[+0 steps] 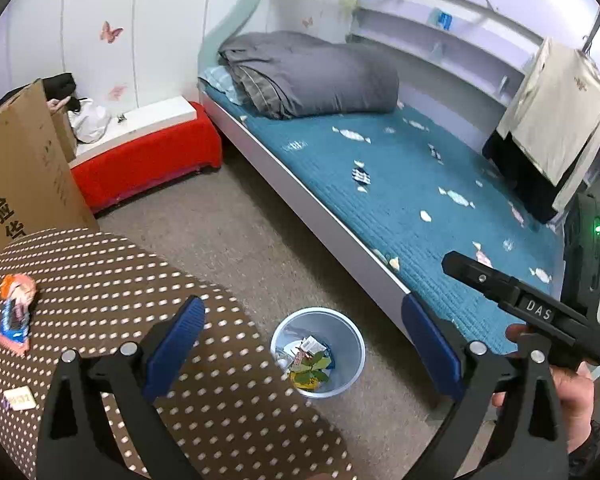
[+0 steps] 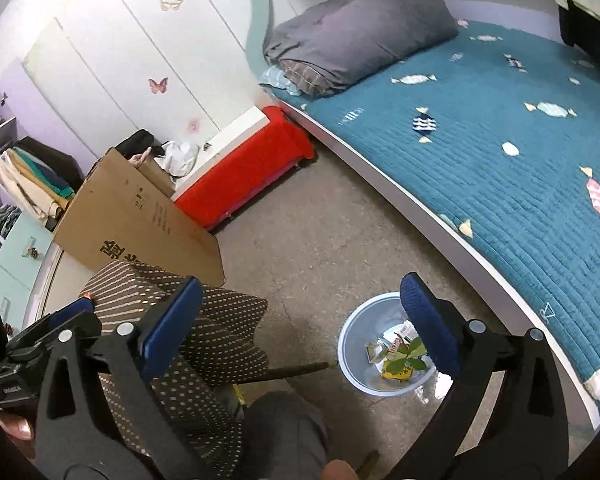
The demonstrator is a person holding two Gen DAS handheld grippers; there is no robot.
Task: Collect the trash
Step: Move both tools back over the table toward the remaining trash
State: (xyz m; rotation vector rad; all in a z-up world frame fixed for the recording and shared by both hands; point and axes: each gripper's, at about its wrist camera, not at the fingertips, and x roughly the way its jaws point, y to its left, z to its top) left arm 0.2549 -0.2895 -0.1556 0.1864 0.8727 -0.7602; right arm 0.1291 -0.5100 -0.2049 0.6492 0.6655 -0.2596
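While both grippers hang spread wide with nothing between their blue pads, the trash is split between bin and tabletop.

The left gripper [image 1: 300, 344] hovers over the edge of the dotted brown table [image 1: 220, 380], and the right gripper [image 2: 300, 320] is above the floor beside it. A pale blue wastebasket [image 1: 354, 344] stands on the carpet between table and bed [image 1: 420, 184], holding wrappers and green leaves [image 1: 314, 364]. An orange-and-blue snack wrapper [image 1: 15, 312] lies at the table's far left edge.
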